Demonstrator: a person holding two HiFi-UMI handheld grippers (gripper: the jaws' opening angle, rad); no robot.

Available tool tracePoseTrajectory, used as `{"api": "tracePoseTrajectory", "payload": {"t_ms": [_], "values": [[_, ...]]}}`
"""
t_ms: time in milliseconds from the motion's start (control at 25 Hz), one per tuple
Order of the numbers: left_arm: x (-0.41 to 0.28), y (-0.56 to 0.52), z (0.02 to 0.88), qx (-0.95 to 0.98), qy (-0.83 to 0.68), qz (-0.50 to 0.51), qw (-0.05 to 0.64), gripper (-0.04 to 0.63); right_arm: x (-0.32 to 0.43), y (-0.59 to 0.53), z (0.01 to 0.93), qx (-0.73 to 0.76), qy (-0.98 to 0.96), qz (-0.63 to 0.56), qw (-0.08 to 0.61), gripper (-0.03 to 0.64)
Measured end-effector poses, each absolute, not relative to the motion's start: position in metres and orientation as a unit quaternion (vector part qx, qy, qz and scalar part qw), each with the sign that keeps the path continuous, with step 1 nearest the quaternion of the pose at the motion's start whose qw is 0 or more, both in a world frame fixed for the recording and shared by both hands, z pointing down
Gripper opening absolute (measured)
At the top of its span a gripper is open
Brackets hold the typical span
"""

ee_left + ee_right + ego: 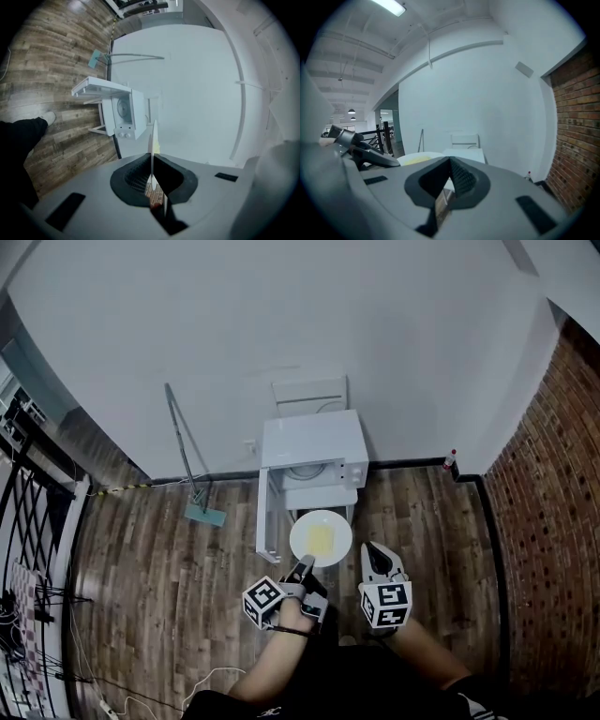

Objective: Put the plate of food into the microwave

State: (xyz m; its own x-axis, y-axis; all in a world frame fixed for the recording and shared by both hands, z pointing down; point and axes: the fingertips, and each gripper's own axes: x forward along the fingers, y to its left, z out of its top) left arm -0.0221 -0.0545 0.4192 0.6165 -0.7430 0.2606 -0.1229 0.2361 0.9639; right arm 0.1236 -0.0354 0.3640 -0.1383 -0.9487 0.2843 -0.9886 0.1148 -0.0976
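Observation:
A white plate (pixel 321 538) with a flat yellow piece of food hangs level in front of the white microwave (pixel 314 448). The microwave's door (pixel 264 514) stands swung out to the left. My left gripper (pixel 303 570) is shut on the plate's near rim. In the left gripper view the plate (pixel 153 145) shows edge-on between the pads, with the microwave (pixel 123 111) beyond it. My right gripper (pixel 380 559) hovers just right of the plate, shut with nothing in it. From the right gripper view the plate (pixel 417 158) lies to the left, the microwave's top (pixel 465 153) ahead.
The microwave sits on a small white stand (pixel 319 498). A white chair (pixel 310 395) is behind it at the wall. A long-handled mop (pixel 190 460) leans on the wall to the left. A brick wall (pixel 544 521) runs along the right, a small bottle (pixel 451 459) at its foot.

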Motion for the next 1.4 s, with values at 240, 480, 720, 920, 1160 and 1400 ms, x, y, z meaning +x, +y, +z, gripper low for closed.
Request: {"api": "tracePoseTrajectory", "payload": {"t_ms": [240, 480, 720, 920, 1160, 1400], "values": [[-0.009, -0.107, 0.431, 0.581, -0.365, -0.222, 0.693, 0.014, 0.135, -0.081, 0.374, 0.663, -0.733, 0.131, 0.074, 0.012], [0.0, -0.18, 0.44, 0.589, -0.357, -0.221, 0.691, 0.014, 0.138, -0.149, 0.372, 0.658, -0.739, 0.125, 0.077, 0.012], [-0.007, -0.233, 0.456, 0.575, -0.359, -0.226, 0.7, 0.014, 0.122, -0.227, 0.37, 0.637, -0.756, 0.123, 0.086, 0.012], [-0.013, -0.264, 0.462, 0.569, -0.358, -0.229, 0.704, 0.014, 0.095, -0.276, 0.373, 0.607, -0.779, 0.114, 0.106, 0.012], [-0.02, -0.301, 0.46, 0.576, -0.369, -0.226, 0.693, 0.014, 0.085, -0.314, 0.374, 0.593, -0.789, 0.123, 0.104, 0.012], [-0.022, -0.317, 0.465, 0.565, -0.404, -0.248, 0.676, 0.014, 0.093, -0.34, 0.388, 0.555, -0.815, 0.128, 0.11, 0.012]]}}
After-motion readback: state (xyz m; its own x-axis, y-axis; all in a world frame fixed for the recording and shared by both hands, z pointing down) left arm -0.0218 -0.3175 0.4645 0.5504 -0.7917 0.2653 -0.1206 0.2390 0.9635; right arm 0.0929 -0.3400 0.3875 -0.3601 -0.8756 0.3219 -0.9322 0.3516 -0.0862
